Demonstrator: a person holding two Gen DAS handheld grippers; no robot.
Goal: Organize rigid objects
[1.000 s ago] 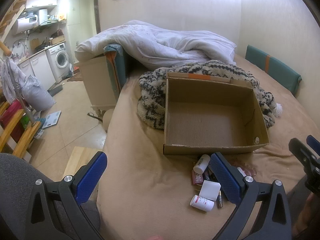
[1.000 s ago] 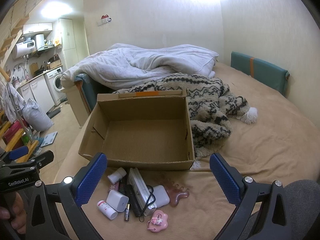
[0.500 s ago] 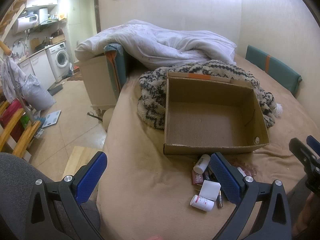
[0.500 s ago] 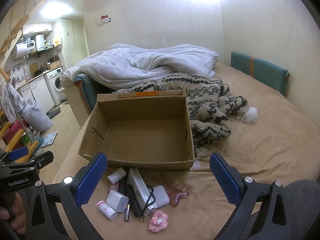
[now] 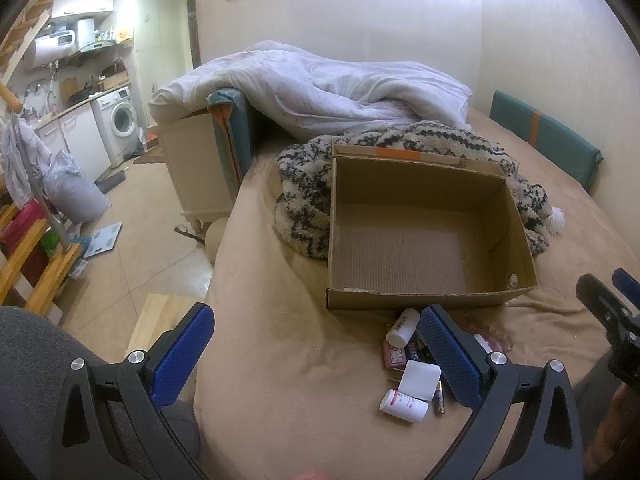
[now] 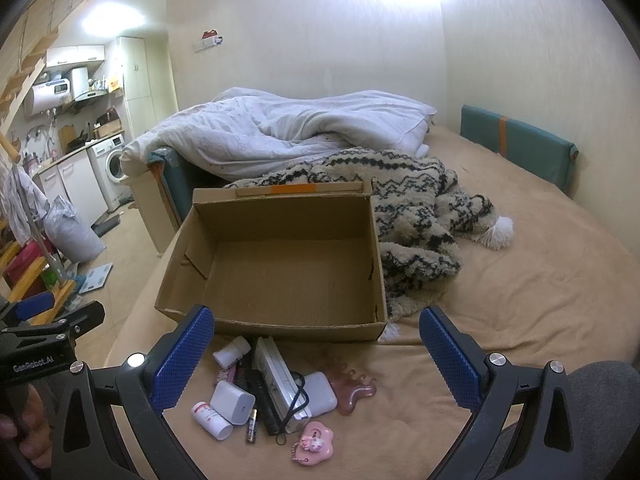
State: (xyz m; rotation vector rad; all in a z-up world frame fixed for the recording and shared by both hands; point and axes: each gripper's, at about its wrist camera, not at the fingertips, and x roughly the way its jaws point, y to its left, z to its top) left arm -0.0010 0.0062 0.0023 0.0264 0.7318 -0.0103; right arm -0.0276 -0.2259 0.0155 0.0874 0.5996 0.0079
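An empty open cardboard box (image 6: pixel 280 264) sits on the tan bed; it also shows in the left wrist view (image 5: pixel 420 236). In front of it lies a pile of small items: a white bottle (image 6: pixel 232 351), a red-labelled white bottle (image 6: pixel 211 420), a white charger block (image 6: pixel 233 402), a battery (image 6: pixel 252 429), a white radio with a black strap (image 6: pixel 280 376), a pink comb (image 6: pixel 354 390) and a pink heart keychain (image 6: pixel 314 442). My right gripper (image 6: pixel 316 364) is open above the pile. My left gripper (image 5: pixel 316 364) is open, left of the pile (image 5: pixel 412 376).
A patterned woolly blanket (image 6: pixel 416 216) and a white duvet (image 6: pixel 288 136) lie behind the box. A green cushion (image 6: pixel 516 148) lines the right wall. The bed's left edge drops to a tiled floor (image 5: pixel 132 240) with a wooden board (image 5: pixel 160 320) and clutter.
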